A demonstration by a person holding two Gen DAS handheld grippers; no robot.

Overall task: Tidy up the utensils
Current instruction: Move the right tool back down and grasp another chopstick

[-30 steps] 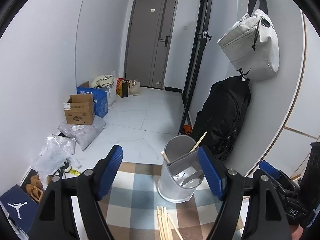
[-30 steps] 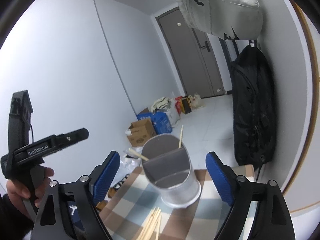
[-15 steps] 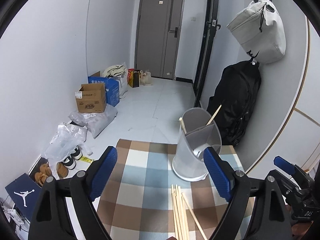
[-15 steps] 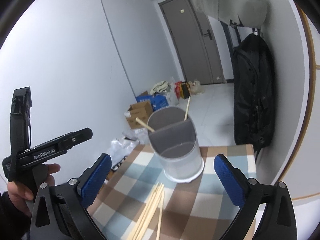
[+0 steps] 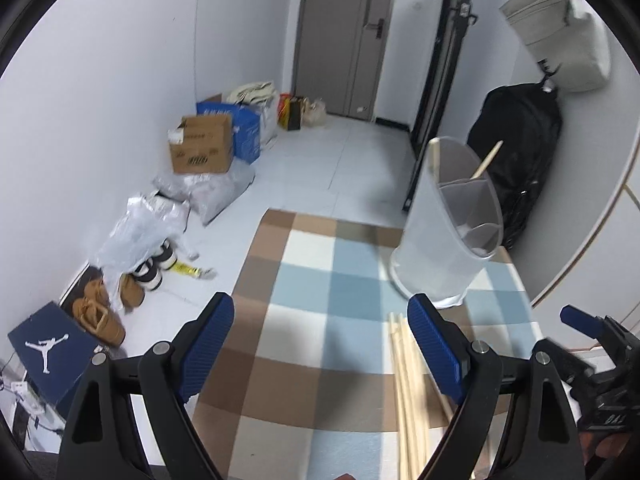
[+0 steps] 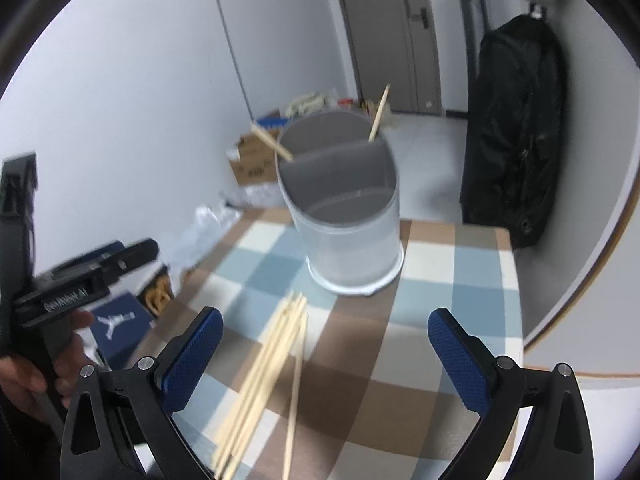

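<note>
Right wrist: both hand-held grippers gape empty; slim wooden chopsticks (image 6: 276, 344) on checked cloth (image 6: 452, 280).

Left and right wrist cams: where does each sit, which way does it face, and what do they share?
Left wrist: on the left gripper, tilted down over the checked cloth, facing the door; own open jaws show, right gripper at right.
Right wrist: on the right gripper, same heading; own open jaws show, left hand at left.
Shared: holder, loose chopsticks, backpack.
</note>
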